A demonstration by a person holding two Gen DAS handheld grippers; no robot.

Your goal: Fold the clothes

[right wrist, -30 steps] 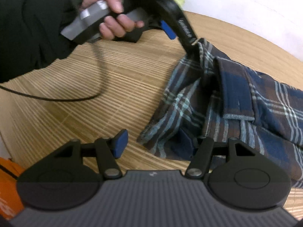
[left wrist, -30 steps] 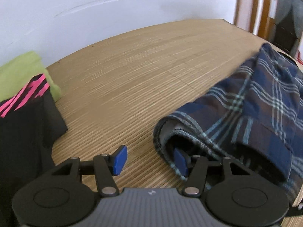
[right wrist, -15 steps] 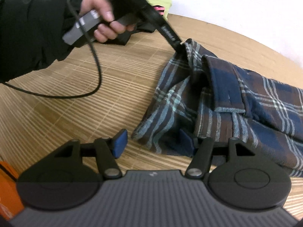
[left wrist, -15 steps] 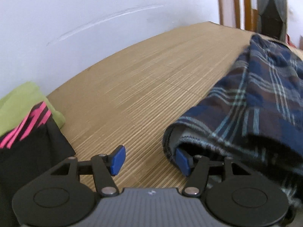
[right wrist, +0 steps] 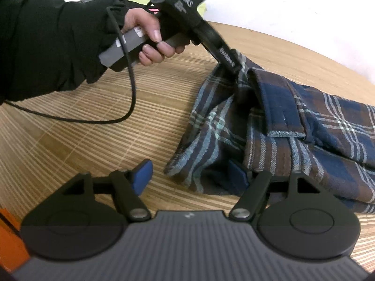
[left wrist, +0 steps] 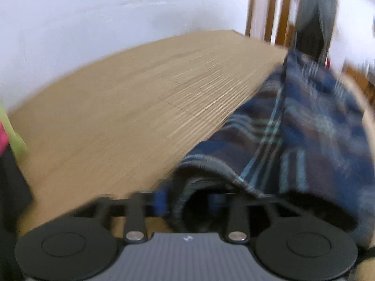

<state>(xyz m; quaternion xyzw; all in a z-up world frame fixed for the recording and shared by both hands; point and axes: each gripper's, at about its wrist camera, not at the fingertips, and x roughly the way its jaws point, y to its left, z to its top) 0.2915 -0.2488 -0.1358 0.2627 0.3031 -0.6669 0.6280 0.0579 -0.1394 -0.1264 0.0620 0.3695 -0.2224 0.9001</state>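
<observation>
A blue and brown plaid shirt (right wrist: pixel 293 128) lies rumpled on the bamboo-slat table (right wrist: pixel 70 128). It also shows in the blurred left wrist view (left wrist: pixel 293 145). My left gripper (left wrist: pixel 187 199) has its blue pads close together on a fold of the shirt's edge and lifts it. From the right wrist view the left gripper (right wrist: pixel 230 64) bites the shirt's far corner. My right gripper (right wrist: pixel 189 175) is open. Its left pad is on bare table, its right pad is tucked under the shirt's near hem.
A folded pile of black, pink-striped and lime-green clothes (left wrist: pixel 9 140) sits at the table's left end by the white wall. A black cable (right wrist: pixel 121 98) loops from the left gripper over the table. A doorway (left wrist: pixel 314 23) stands beyond the table's far right.
My left gripper has closed on the shirt's edge and lifted it, tilting up and rightward. The right gripper stays open at the near hem, which has shifted slightly.
</observation>
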